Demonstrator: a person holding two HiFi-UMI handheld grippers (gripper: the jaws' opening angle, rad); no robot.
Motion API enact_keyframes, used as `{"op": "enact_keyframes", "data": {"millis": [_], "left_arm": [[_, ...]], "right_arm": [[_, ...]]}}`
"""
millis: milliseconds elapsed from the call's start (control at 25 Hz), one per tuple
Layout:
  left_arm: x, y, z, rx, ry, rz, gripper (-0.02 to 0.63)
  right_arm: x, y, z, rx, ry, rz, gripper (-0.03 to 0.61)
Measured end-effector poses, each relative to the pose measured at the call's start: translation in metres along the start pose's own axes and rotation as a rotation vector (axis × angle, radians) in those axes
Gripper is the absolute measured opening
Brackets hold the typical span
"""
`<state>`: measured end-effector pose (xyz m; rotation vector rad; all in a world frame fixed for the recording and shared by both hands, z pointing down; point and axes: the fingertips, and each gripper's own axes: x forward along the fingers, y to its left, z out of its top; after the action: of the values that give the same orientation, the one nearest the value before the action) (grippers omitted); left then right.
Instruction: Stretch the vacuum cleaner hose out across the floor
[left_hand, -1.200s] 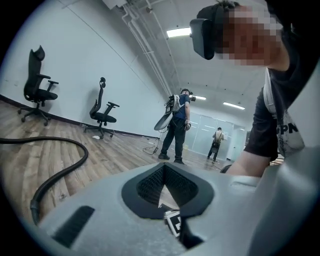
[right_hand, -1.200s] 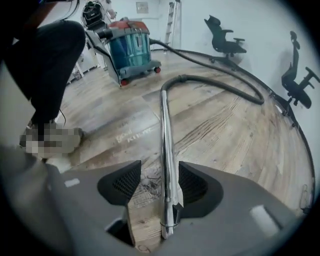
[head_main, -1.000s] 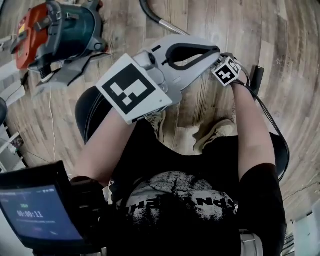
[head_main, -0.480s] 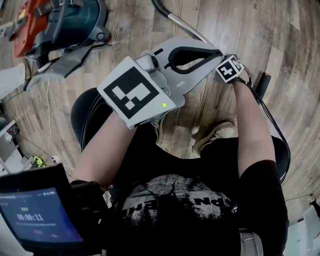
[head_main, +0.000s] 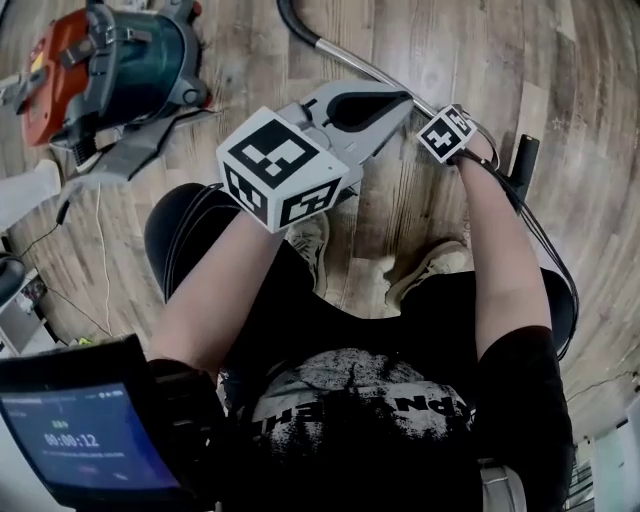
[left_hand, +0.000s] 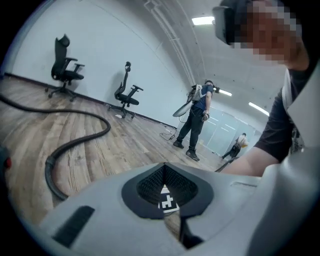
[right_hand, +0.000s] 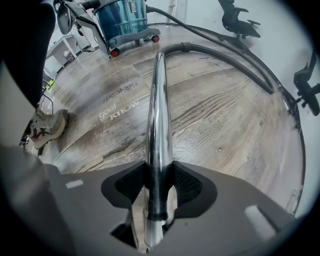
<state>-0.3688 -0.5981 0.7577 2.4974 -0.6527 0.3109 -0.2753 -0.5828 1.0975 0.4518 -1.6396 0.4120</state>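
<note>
Chrome tube (right_hand: 159, 125), the rigid end of the vacuum's line, stood nearest, rising from between the jaws of the right gripper (right_hand: 156, 197). Those jaws had just been closing and now pressed on its dark collar from both sides, the gripper pointing down at the plank floor (right_hand: 225, 130). Gripping there looked sensible, since the stiff tube probably makes a firmer handle for dragging than the soft hose would. Just to its left, the left gripper (left_hand: 165, 167) had its jaws closed together on nothing, seemingly a spare hand kept clear of the pull. A shoe (right_hand: 42, 127) rested on the boards to the near left. Farther out, the dark hose (right_hand: 225, 57) left the tube's far end, swung right in a wide bend and doubled back toward the teal canister (right_hand: 122, 17) at the far left. It therefore lay looped on the floor, not yet stretched out. Office chairs (left_hand: 65, 62) and another person (left_hand: 197, 117) stood farthest off, near the wall.
</note>
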Motion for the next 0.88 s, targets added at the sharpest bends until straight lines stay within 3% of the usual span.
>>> {"op": "enact_keyframes", "data": {"millis": [200, 320, 400, 520, 640, 720, 880], "left_arm": [[0.030, 0.035, -0.042, -0.402, 0.026, 0.069, 0.003], [0.056, 0.066, -0.081, -0.500, 0.097, 0.152, 0.054], [0.068, 0.088, -0.110, -0.608, 0.111, 0.189, 0.109], [0.088, 0.103, -0.132, -0.870, -0.007, 0.187, 0.154], [0.106, 0.109, -0.151, -1.069, -0.124, 0.207, 0.176], [0.116, 0.113, -0.163, -1.160, -0.182, 0.209, 0.193], [0.136, 0.124, -0.169, -1.255, -0.314, 0.174, 0.227]], "right_arm": [[-0.043, -0.019, -0.006, -0.021, 0.046, 0.003, 0.176], [-0.076, -0.030, -0.011, -0.042, 0.056, -0.010, 0.176], [-0.092, -0.032, -0.006, -0.059, 0.045, -0.015, 0.175], [-0.115, -0.033, -0.011, -0.066, 0.046, -0.014, 0.175], [-0.130, -0.028, -0.025, -0.045, 0.057, 0.000, 0.175], [-0.135, -0.024, -0.029, -0.039, 0.055, 0.005, 0.175], [-0.137, -0.017, -0.030, -0.039, 0.042, 0.012, 0.175]]}}
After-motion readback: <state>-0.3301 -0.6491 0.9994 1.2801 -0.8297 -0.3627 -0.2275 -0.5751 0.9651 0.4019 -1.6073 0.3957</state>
